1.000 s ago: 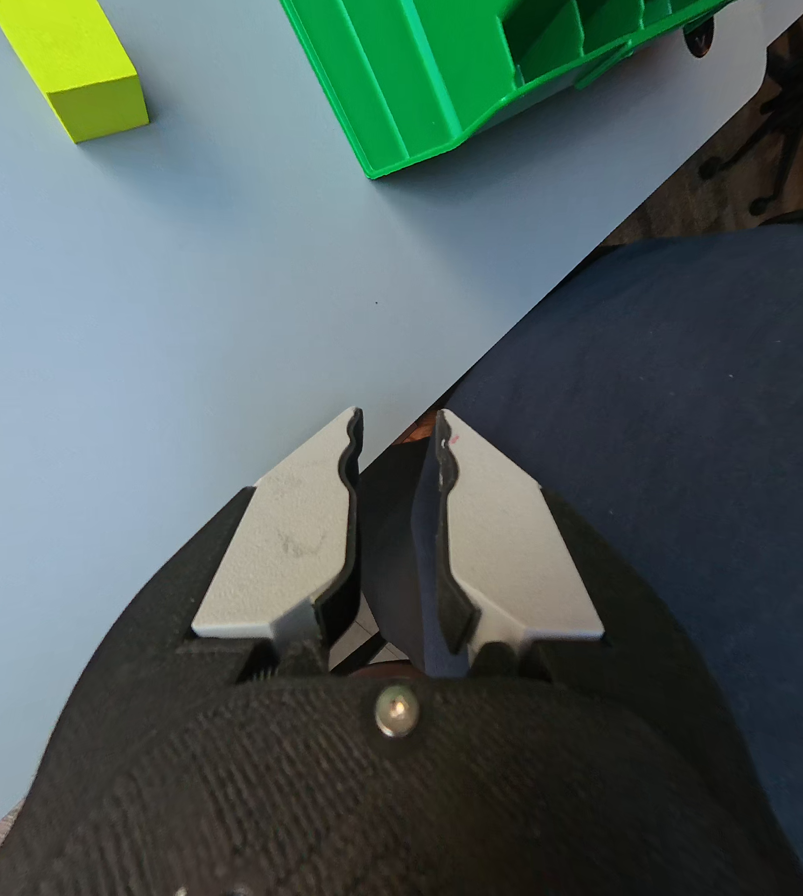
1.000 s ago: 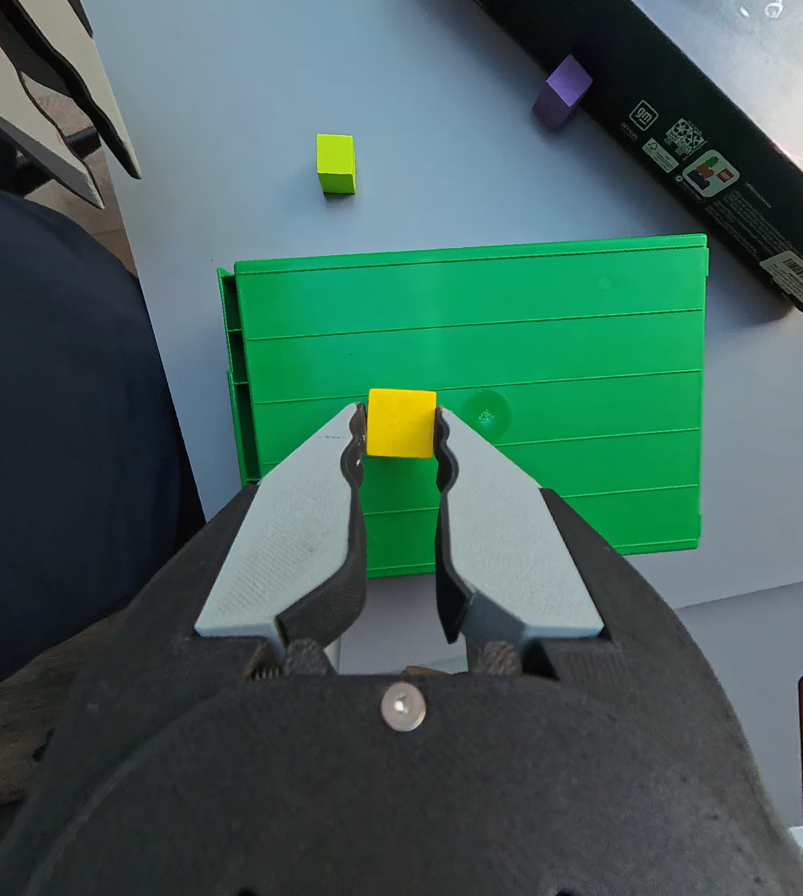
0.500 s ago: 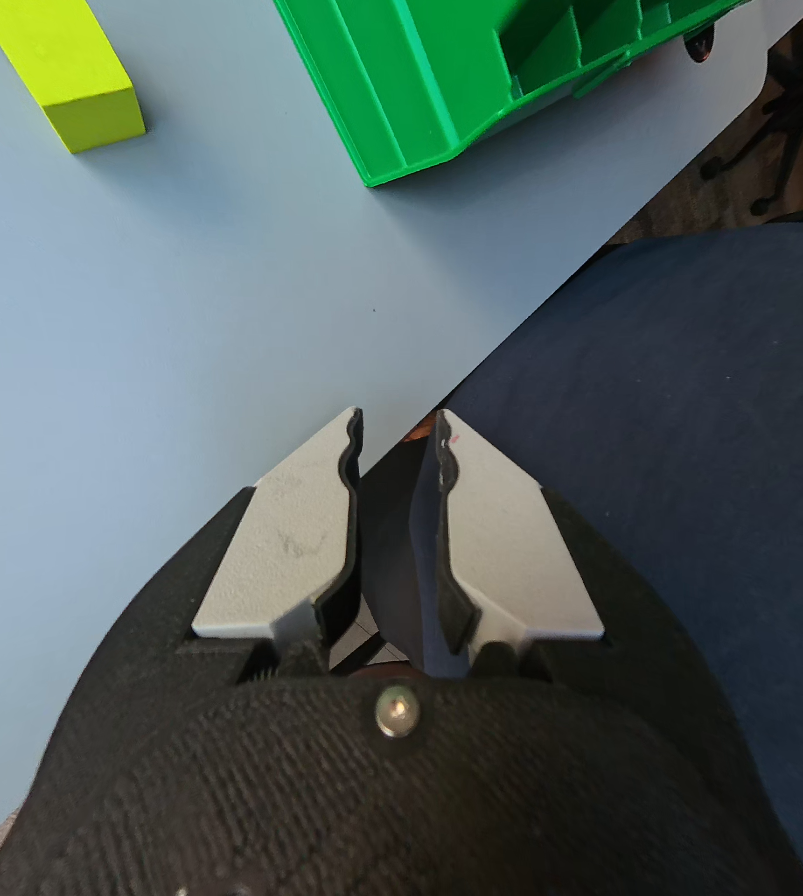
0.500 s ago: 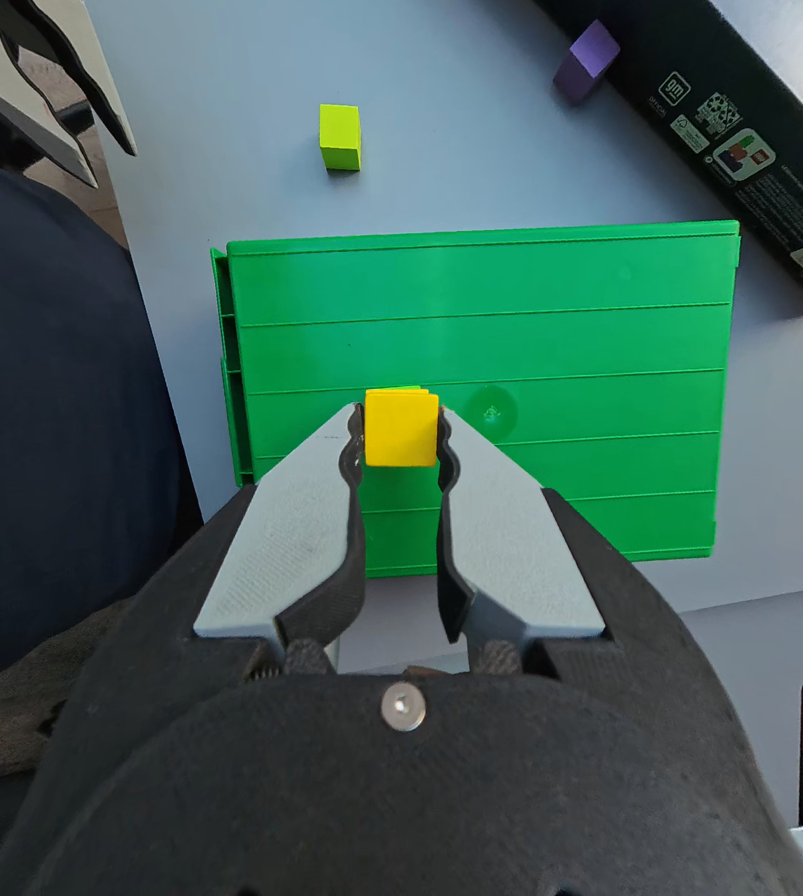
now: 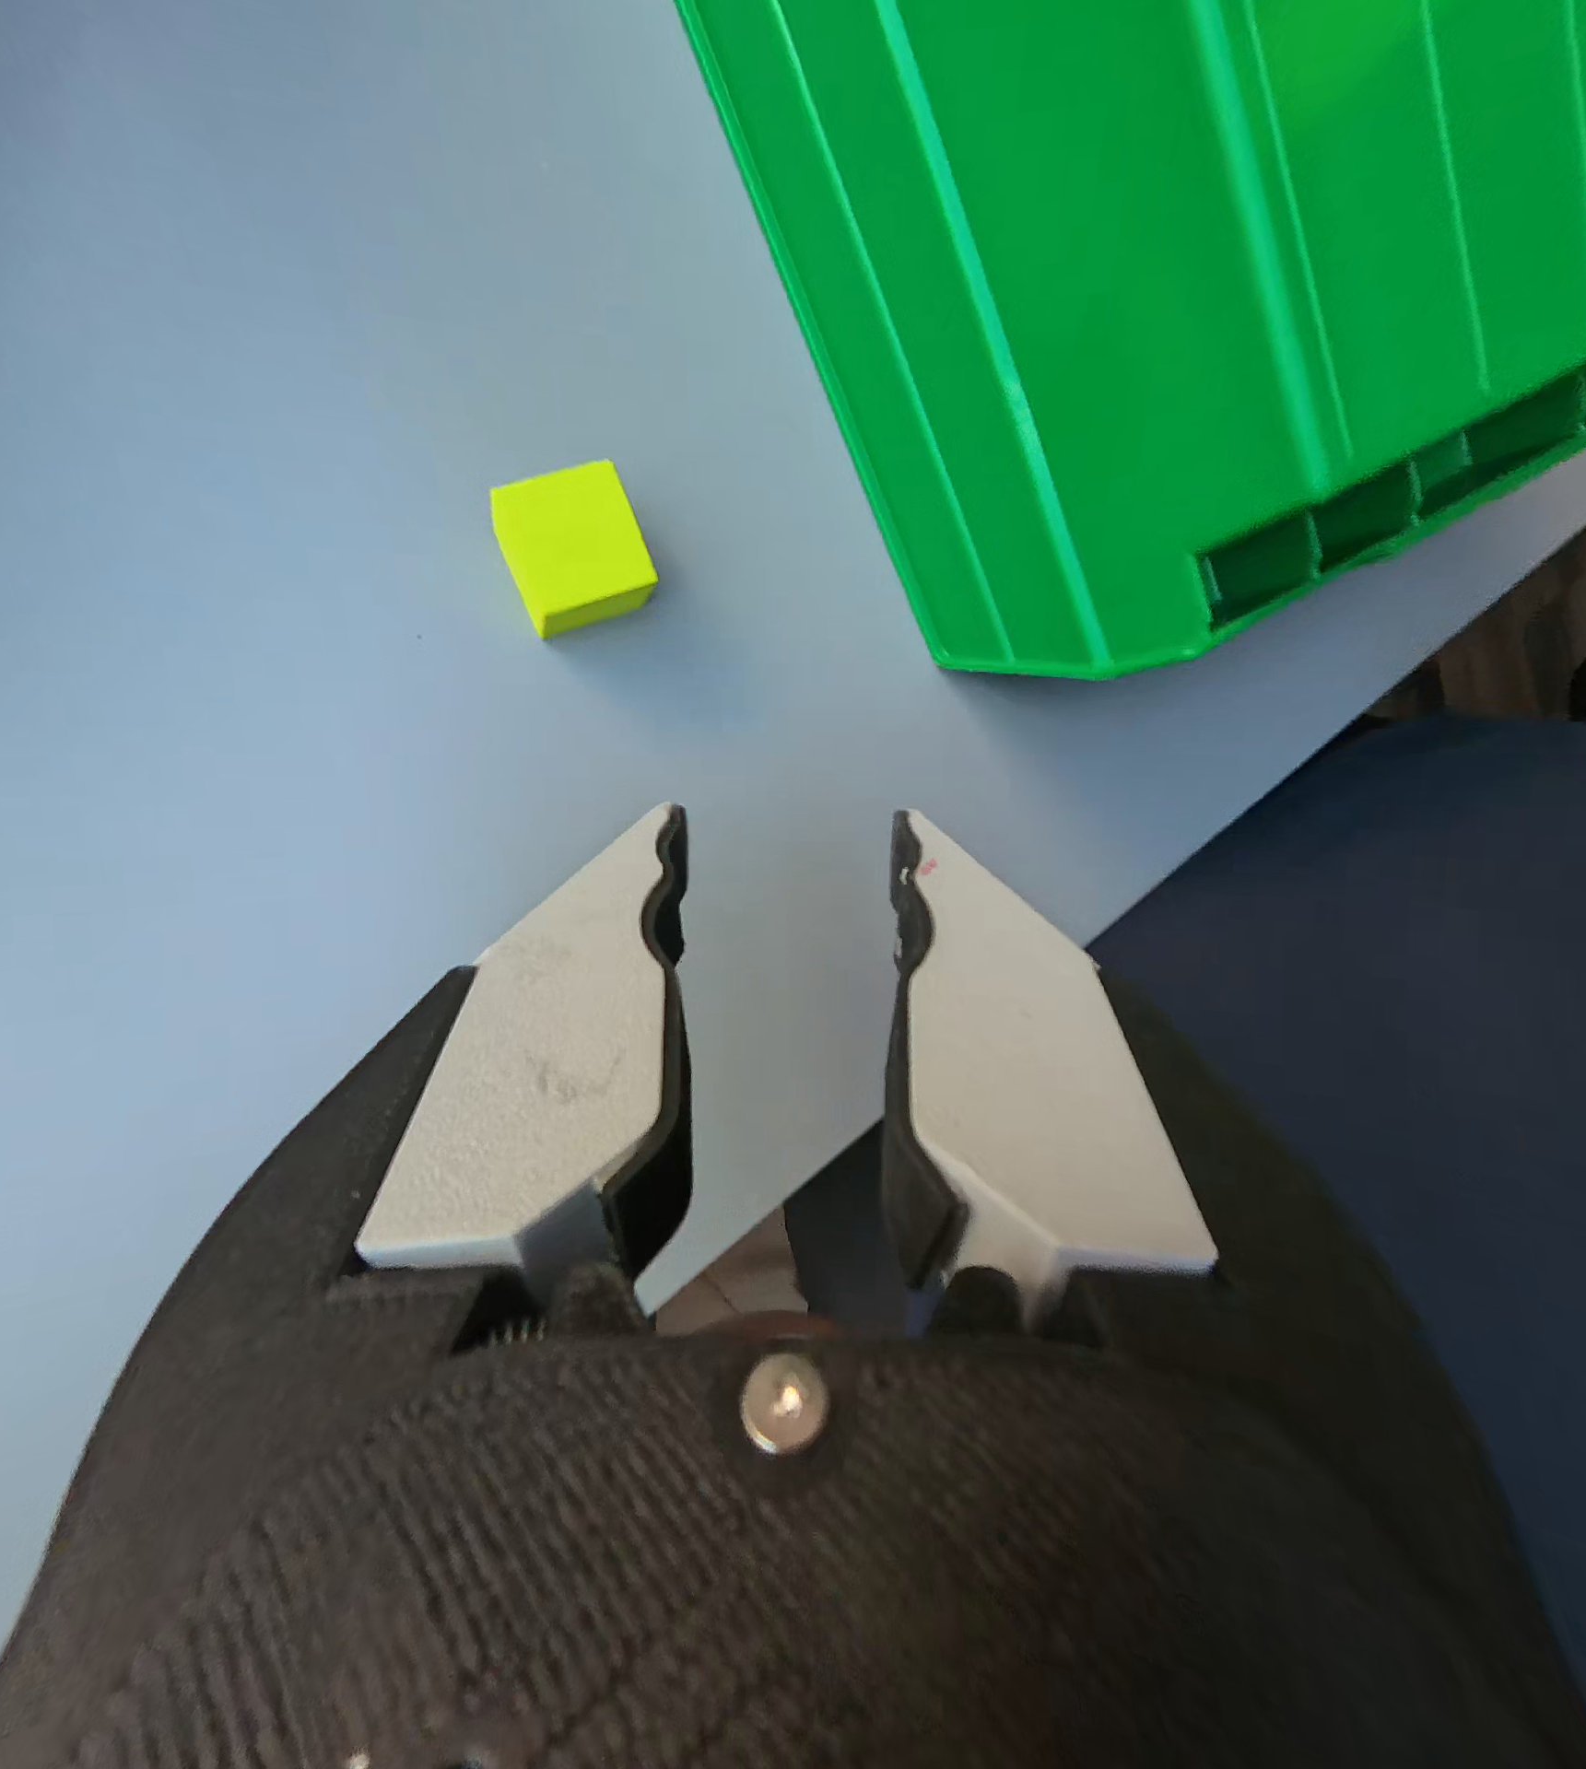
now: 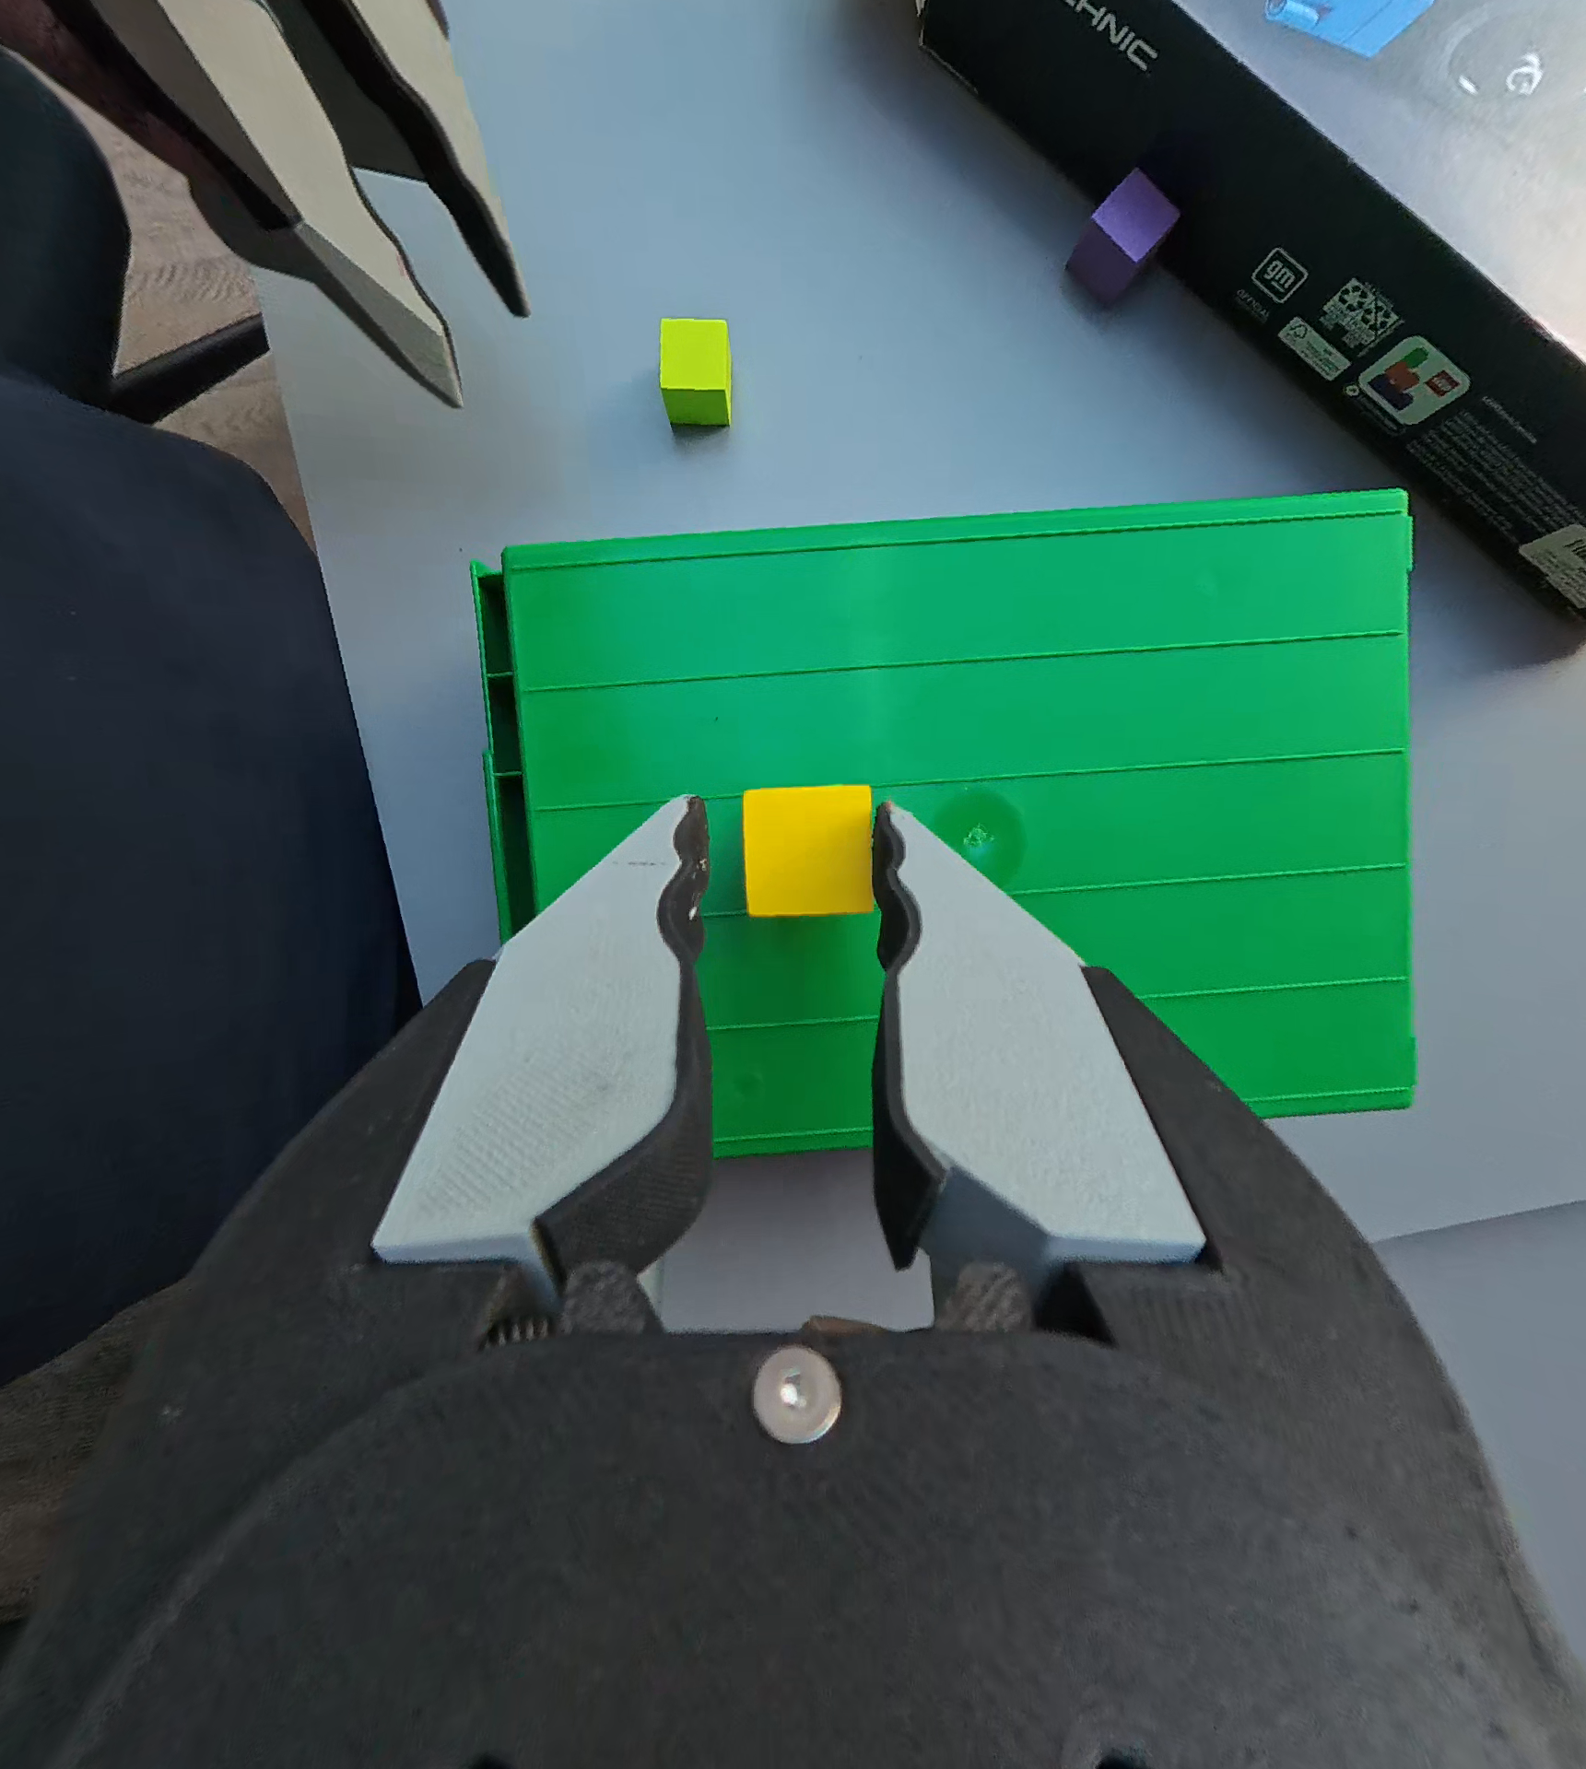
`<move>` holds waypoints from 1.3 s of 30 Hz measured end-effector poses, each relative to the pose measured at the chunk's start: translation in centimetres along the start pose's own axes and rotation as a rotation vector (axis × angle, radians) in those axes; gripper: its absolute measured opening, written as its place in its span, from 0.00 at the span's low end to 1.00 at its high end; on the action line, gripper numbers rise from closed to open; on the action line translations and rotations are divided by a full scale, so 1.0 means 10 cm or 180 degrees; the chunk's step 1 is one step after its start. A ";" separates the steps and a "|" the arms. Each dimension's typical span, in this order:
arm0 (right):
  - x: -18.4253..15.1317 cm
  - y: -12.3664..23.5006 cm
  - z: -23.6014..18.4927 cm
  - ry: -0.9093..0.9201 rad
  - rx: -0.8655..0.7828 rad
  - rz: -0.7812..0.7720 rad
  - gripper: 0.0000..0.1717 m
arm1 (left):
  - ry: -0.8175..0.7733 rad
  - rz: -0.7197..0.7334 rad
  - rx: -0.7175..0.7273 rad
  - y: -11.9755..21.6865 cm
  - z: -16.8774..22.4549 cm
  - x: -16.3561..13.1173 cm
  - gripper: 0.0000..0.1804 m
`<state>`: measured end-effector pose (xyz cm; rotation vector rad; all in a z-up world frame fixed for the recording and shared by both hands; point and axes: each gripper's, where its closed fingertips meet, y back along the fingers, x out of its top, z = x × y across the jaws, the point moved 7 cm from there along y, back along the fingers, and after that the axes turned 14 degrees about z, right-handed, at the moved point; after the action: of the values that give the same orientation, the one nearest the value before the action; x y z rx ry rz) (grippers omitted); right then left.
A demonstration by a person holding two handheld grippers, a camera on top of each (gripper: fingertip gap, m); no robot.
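Here, the right tongs [image 6: 789,814] stand parted over the flat ribbed top of an overturned green plastic bin [image 6: 1105,670], with a small yellow wooden cube [image 6: 806,850] between the fingertips: green shows between the cube and the left pad, so the cube rests on the bin, released. Its faces sit square to the fingers, with no long axis to speak of. Only this view shows that cube, and farther off to the right a purple block [image 6: 1122,235] against a long black cardboard box [image 6: 1344,191]. The left tongs [image 5: 787,823] gape over bare blue-grey tabletop [image 5: 195,862] near its edge, holding nothing. Ahead to their left lies a lime-green cube [image 5: 570,557]; ahead right is the bin's ribbed side wall [image 5: 1200,335], seen only here.
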<state>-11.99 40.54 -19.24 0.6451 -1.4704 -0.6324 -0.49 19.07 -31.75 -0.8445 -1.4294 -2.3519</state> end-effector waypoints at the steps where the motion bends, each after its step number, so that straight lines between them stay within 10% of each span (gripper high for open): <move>1: 0.00 0.01 0.00 -0.0007 -0.0009 0.0016 0.19 | 0.0012 -0.0012 0.0031 -0.03 -0.03 0.03 0.23; 23: 0.00 0.36 0.21 -0.0255 -0.0601 0.0470 0.16 | -0.0090 -0.0114 0.0290 -0.37 -0.27 0.33 0.32; 30: -0.08 0.45 0.17 -0.0340 -0.0717 0.0524 0.14 | -0.0633 -0.0468 0.0467 -0.61 -0.33 0.31 0.17; 39: 0.21 0.57 0.01 -0.1052 -0.0435 0.1055 0.15 | -0.1544 0.0952 0.0358 0.15 0.22 1.00 0.16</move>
<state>-12.07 42.88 -13.62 0.1858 -1.7745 -0.5905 -6.96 20.99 -23.89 -1.5505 -1.4562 -1.9029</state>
